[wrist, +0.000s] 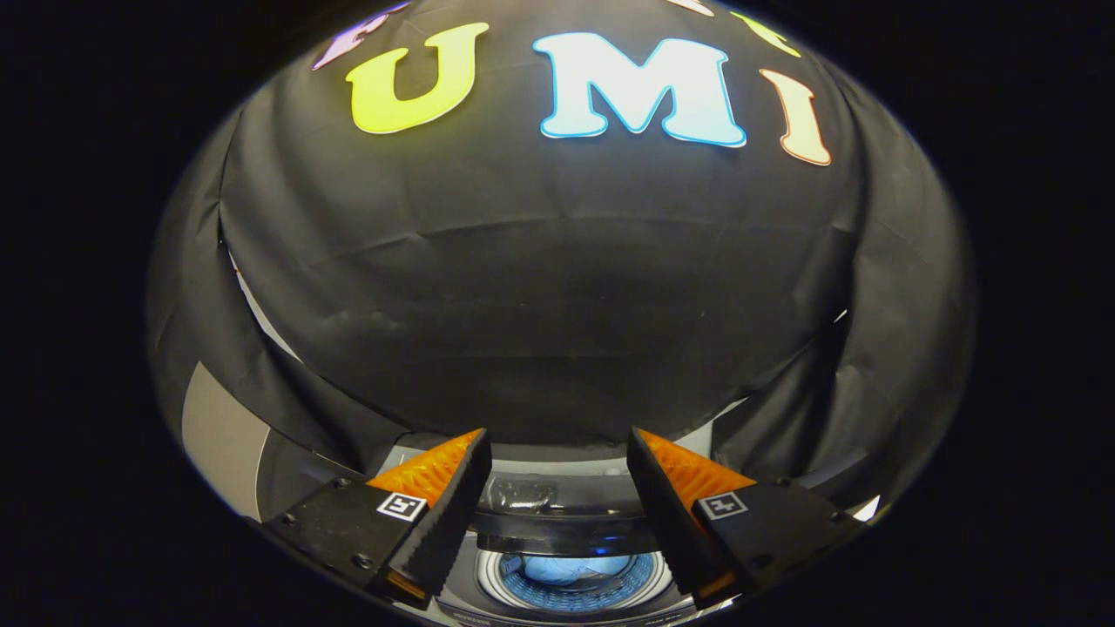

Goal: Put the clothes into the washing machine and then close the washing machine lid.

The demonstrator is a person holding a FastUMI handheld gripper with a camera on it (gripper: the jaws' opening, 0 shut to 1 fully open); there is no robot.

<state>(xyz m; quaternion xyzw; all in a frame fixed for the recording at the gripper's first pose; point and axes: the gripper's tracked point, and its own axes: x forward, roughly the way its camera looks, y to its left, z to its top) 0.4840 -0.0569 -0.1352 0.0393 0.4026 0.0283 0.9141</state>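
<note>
black cloth wall [557, 287] with creases, grey panel [222, 435] beside it

- gripper [557, 488] fingers spread apart, nothing between them
- washing machine [571, 601] sits below and ahead, lid up
- clothes [571, 569] inside its drum
- booth wall [540, 296] behind it all

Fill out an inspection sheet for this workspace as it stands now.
Surface: washing machine top, below the gripper.
Job's things: light blue clothes lying in the drum; the opening is uncovered, so the lid is not yet closed.
Clutter: nothing seen.
Gripper: gripper open, fingers spread apart above the machine, holding nothing.
Cables: nothing seen.
Surroundings: black cloth wall beyond the fingers; a grey panel off to one side.
</note>
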